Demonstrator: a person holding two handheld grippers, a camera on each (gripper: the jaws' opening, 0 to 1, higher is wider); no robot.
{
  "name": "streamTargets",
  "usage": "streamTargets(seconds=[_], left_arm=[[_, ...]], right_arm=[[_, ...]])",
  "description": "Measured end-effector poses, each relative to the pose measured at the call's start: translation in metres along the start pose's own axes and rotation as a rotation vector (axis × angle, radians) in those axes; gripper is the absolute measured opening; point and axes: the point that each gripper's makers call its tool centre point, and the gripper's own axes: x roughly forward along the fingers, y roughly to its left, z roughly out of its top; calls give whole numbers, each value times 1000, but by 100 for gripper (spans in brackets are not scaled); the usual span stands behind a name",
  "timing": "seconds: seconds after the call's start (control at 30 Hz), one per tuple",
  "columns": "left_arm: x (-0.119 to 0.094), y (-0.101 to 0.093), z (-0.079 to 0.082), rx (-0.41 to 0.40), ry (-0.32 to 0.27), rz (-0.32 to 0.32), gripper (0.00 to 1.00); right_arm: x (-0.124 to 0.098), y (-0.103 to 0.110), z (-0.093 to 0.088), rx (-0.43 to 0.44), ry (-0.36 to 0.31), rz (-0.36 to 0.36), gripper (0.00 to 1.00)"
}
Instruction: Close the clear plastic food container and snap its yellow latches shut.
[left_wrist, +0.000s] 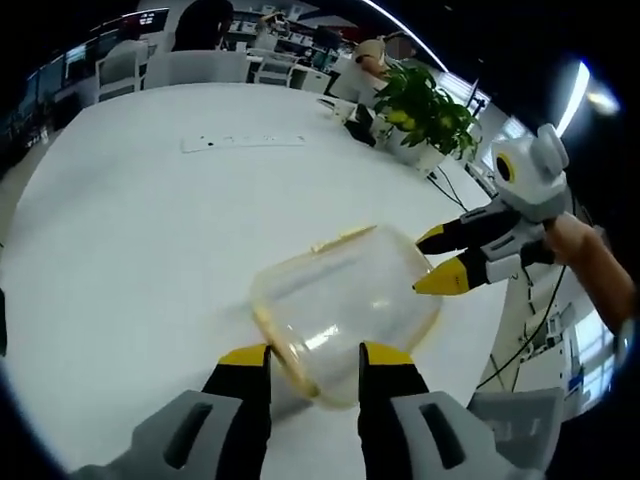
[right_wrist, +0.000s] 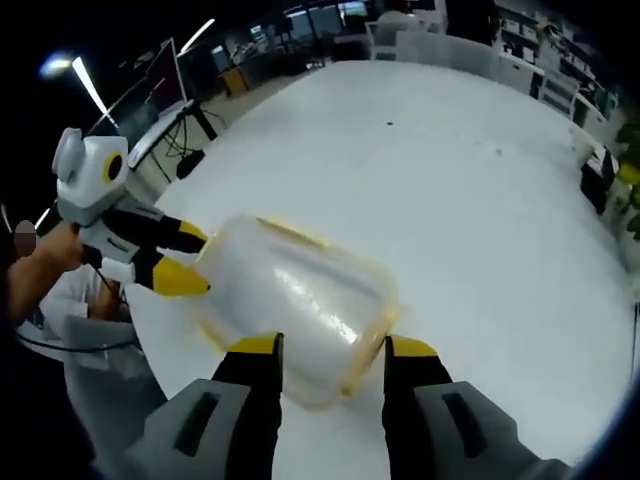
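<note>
The clear plastic food container (left_wrist: 345, 305) with its yellow rim lies on the white table (left_wrist: 150, 230). A yellow latch (left_wrist: 345, 238) runs along its far edge. My left gripper (left_wrist: 315, 358) stands open, its yellow tips on either side of the container's near end. My right gripper (left_wrist: 428, 262) reaches in from the right, open, its tips against the container's right side. In the right gripper view the container (right_wrist: 300, 295) lies just ahead of my right gripper (right_wrist: 335, 348). There my left gripper (right_wrist: 190, 258) touches its left end.
A potted plant (left_wrist: 425, 110) stands at the table's far right corner, and a white strip (left_wrist: 243, 142) lies farther back. Office chairs and desks surround the table. The table edge (right_wrist: 150, 330) runs close to the container, with cables hanging beyond it.
</note>
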Motion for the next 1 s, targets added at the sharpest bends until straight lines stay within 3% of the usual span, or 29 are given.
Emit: streamTargets(seconds=[1.0], left_arm=[[-29,14,-30,13,23,-6,27]], right_arm=[[3,43,-12,24,-42,-1,36]])
